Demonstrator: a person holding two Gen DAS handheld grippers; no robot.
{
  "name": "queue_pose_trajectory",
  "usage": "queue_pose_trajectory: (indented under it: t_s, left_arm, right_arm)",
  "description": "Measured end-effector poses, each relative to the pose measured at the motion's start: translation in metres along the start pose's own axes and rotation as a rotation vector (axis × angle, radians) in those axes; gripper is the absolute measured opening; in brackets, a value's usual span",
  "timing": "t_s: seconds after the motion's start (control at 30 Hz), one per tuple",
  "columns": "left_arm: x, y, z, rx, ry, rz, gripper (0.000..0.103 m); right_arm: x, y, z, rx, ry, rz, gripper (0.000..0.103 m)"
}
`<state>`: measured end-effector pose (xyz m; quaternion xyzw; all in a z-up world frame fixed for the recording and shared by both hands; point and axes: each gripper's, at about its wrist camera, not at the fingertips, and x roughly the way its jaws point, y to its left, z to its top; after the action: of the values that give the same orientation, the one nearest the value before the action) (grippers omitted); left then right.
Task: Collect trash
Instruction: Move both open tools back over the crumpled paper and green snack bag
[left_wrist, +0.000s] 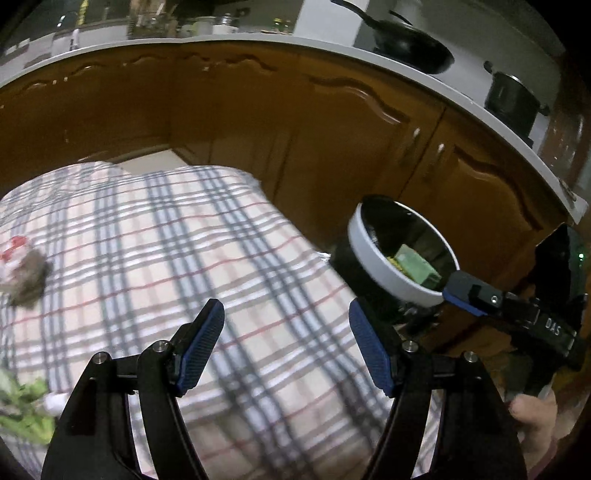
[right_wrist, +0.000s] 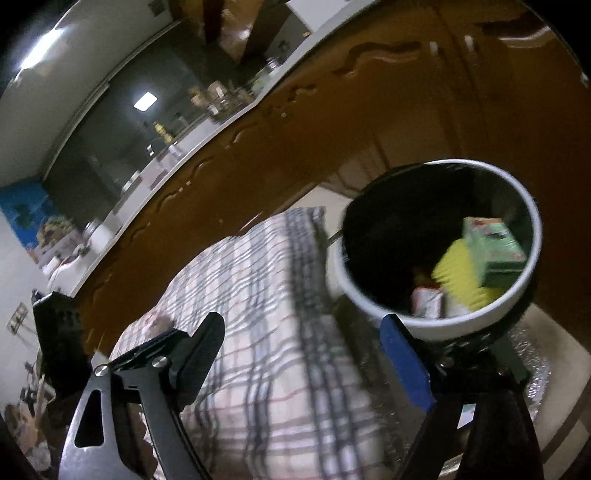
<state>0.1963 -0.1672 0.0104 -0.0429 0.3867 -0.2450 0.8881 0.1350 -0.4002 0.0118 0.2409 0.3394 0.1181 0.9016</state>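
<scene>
Two handheld grippers hover over a desk covered in a plaid cloth (left_wrist: 207, 236). Beside the desk's right edge stands a white-rimmed bin (right_wrist: 439, 243), already holding a green carton (right_wrist: 493, 251), a yellow piece and a wrapper, so part of the collecting looks done. Left to gather, near the desk's left edge: a crumpled brownish wad (left_wrist: 27, 280) and some blurred green scraps (left_wrist: 22, 413). Jaws of the left gripper (left_wrist: 286, 347) stand wide apart over the cloth, holding nothing. Jaws of the right gripper (right_wrist: 303, 362) are likewise spread and empty, close in front of the bin.
</scene>
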Motion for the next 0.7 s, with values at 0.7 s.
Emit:
queue_pose_trajectory:
  t_s: [0.7]
  left_arm:
    - [-0.070, 0.111, -0.024, -0.127, -0.041, 0.142, 0.071]
  right_arm:
    - [0.048, 0.091, -0.055, -0.147, 0.168, 0.122, 0.088]
